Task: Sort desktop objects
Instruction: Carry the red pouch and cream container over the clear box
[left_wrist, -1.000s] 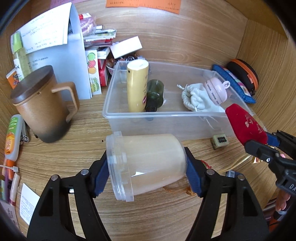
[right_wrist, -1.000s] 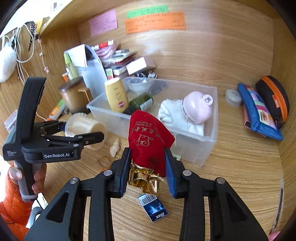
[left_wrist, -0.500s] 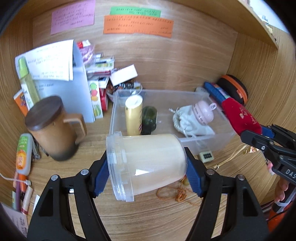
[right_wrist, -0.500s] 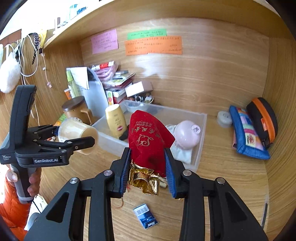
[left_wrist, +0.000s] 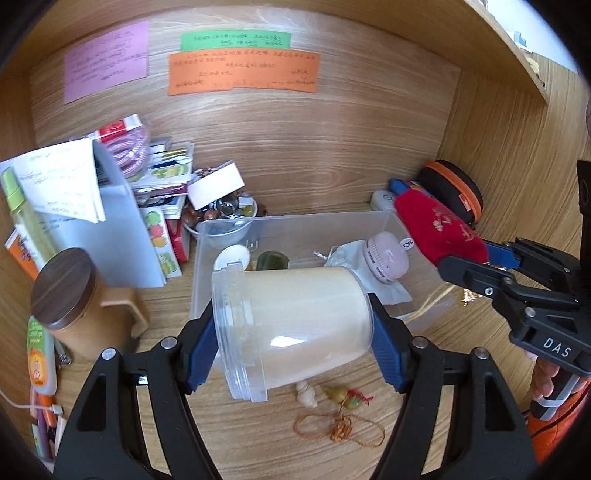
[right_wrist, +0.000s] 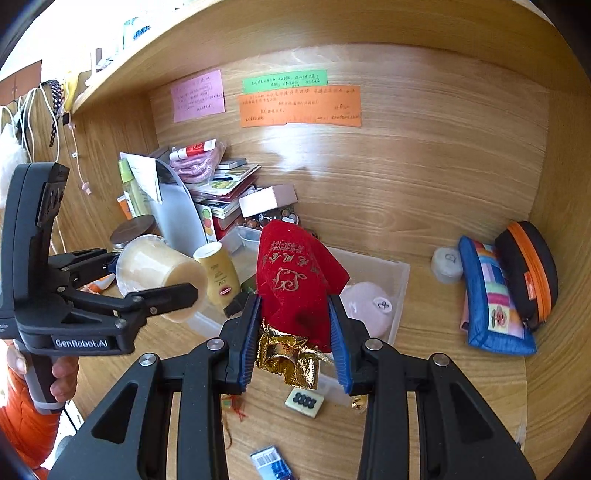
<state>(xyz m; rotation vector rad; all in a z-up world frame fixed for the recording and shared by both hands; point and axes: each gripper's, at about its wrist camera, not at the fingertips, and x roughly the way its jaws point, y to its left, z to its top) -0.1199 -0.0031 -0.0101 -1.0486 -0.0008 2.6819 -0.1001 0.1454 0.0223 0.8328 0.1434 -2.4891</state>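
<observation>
- The frosted jar (left_wrist: 291, 328) is held sideways across its body by the left gripper (left_wrist: 291, 339), jaws spread wide around it, above the table (left_wrist: 258, 443).
- The red pouch (right_wrist: 295, 284) is pinched near its gold-trimmed mouth by the right gripper (right_wrist: 295, 343), jaws narrow (soft cloth compresses).
- The clear bin (left_wrist: 295, 225) sits at twelve o'clock, judged the drop point for both.

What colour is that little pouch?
Red velvet pouch with gold lettering and gold trim, clearest in the right wrist view.

jar (left_wrist: 295, 325) raised off desk | pouch (right_wrist: 295, 280) raised | bin lower in view
</observation>
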